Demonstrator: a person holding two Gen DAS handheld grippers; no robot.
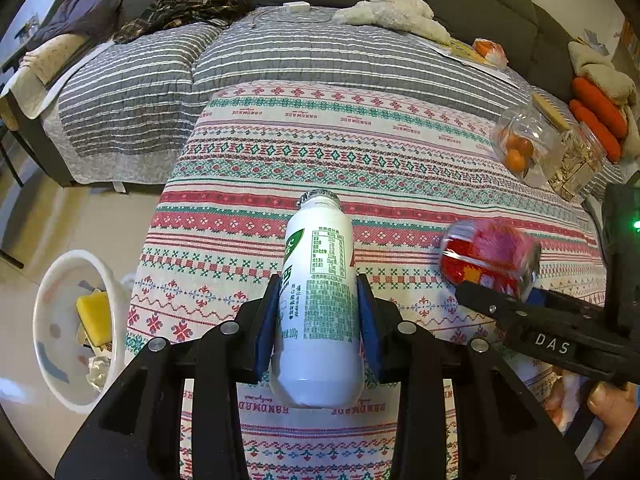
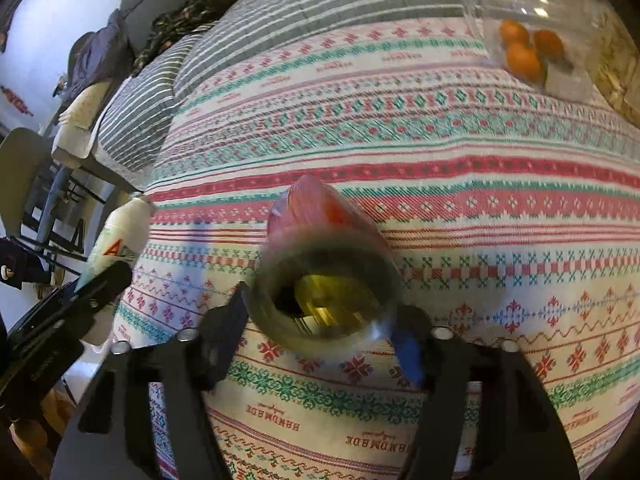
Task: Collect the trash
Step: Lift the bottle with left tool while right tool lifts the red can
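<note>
My left gripper (image 1: 318, 300) is shut on a white plastic bottle (image 1: 316, 248) with green print, its blue pads pressing both sides and the neck pointing away. The bottle (image 2: 124, 224) and left gripper (image 2: 100, 280) also show at the left edge of the right wrist view. A blurred clear cup with a red label (image 2: 324, 240) sits between the fingers of my right gripper (image 2: 320, 332), its open mouth toward the camera, and the right blue pad stands off its rim. From the left wrist view the red cup (image 1: 488, 256) lies at the tip of the right gripper (image 1: 508, 292), above the patterned blanket (image 1: 360, 140).
A white bin (image 1: 48, 280) stands on the floor at the left, holding a yellow sponge and crumpled paper. Clear jars with oranges (image 1: 520, 144) and pale flakes (image 1: 580, 164) lie at the right. A white plush (image 1: 396, 10) and plaid cloth (image 1: 188, 8) rest by the sofa back.
</note>
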